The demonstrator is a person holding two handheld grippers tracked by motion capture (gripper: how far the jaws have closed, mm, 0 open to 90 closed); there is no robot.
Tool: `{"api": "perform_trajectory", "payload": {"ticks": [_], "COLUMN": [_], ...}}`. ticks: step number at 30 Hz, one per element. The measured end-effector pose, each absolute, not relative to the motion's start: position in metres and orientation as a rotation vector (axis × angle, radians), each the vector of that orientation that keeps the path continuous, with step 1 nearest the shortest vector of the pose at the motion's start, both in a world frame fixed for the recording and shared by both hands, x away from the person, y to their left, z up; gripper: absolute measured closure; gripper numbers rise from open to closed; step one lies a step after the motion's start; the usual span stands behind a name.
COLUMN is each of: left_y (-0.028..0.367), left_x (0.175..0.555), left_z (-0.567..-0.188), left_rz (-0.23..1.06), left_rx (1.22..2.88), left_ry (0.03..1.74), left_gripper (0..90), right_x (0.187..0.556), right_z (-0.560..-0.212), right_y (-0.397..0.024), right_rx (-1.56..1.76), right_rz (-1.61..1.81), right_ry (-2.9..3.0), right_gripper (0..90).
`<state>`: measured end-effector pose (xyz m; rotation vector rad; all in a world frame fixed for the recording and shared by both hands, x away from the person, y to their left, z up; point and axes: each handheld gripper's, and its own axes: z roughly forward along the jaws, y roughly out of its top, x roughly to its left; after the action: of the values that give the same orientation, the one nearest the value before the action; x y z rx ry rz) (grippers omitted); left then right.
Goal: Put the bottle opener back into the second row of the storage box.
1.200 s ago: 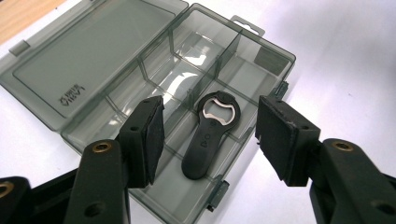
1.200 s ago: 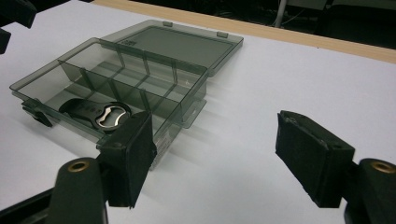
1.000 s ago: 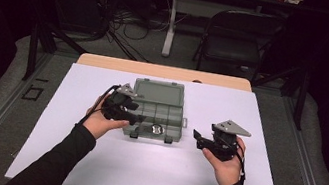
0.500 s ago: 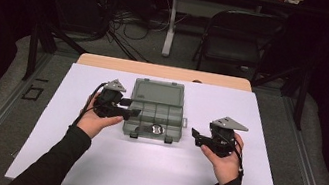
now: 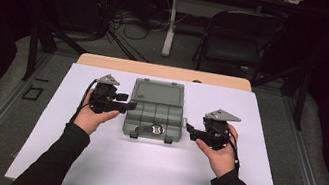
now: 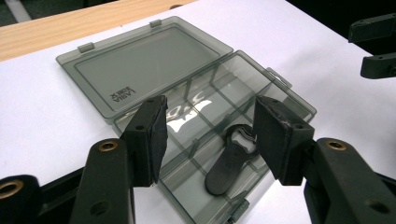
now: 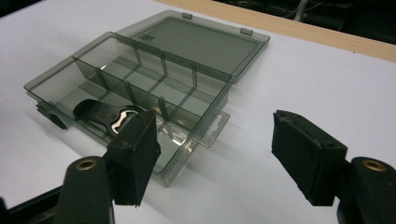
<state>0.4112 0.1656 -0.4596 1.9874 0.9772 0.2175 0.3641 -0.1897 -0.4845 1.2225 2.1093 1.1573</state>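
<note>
An open grey plastic compartment box (image 5: 155, 116) lies at the middle of the white table, its lid (image 5: 158, 93) flat behind it. A black bottle opener (image 5: 156, 130) rests in a front compartment (image 6: 229, 163) (image 7: 105, 114). My left gripper (image 5: 126, 104) is just left of the box and points at it; its jaws (image 6: 210, 126) have just closed a little but still stand open with nothing gripped. My right gripper (image 5: 190, 129) hovers off the box's right front corner, open and empty (image 7: 217, 140). The right gripper's jaws (image 6: 376, 46) also appear far off in the left gripper view.
The white sheet (image 5: 139, 169) covers the table, with a wooden strip (image 5: 166, 71) along its far edge. A dark chair (image 5: 237, 39), a table leg and cables stand on the floor beyond. Bare sheet lies in front of the box and at both sides.
The left hand has drawn slightly left, off the box's side. The right hand has shifted left toward the box. The box and opener have not moved.
</note>
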Motion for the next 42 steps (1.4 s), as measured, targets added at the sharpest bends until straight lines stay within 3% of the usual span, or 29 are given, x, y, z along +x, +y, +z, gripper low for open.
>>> {"api": "perform_trajectory", "payload": {"ticks": [10,17,23,42], "left_y": [0.165,0.162,0.164,0.163], "left_x": [0.419,0.426,0.432,0.450], "left_z": [-0.457,-0.457,-0.452,-0.457], "left_rz": [0.238,0.243,0.245,0.247], "left_rx": [2.002,2.020,2.025,2.043], "left_ry": [1.050,1.080,1.095,1.131], "left_gripper": [52.0,52.6,56.1,56.4], "right_x": [0.396,0.427,0.447,0.494], "right_z": [-0.457,-0.447,-0.435,-0.428], "right_y": [-0.181,-0.177,-0.171,-0.139], "right_rx": [1.212,1.264,1.279,1.252], "right_rz": [1.126,1.084,1.075,0.944], "right_ry": [2.159,2.211,2.246,2.290], "right_gripper": [42.6,44.3,52.8,51.4]}}
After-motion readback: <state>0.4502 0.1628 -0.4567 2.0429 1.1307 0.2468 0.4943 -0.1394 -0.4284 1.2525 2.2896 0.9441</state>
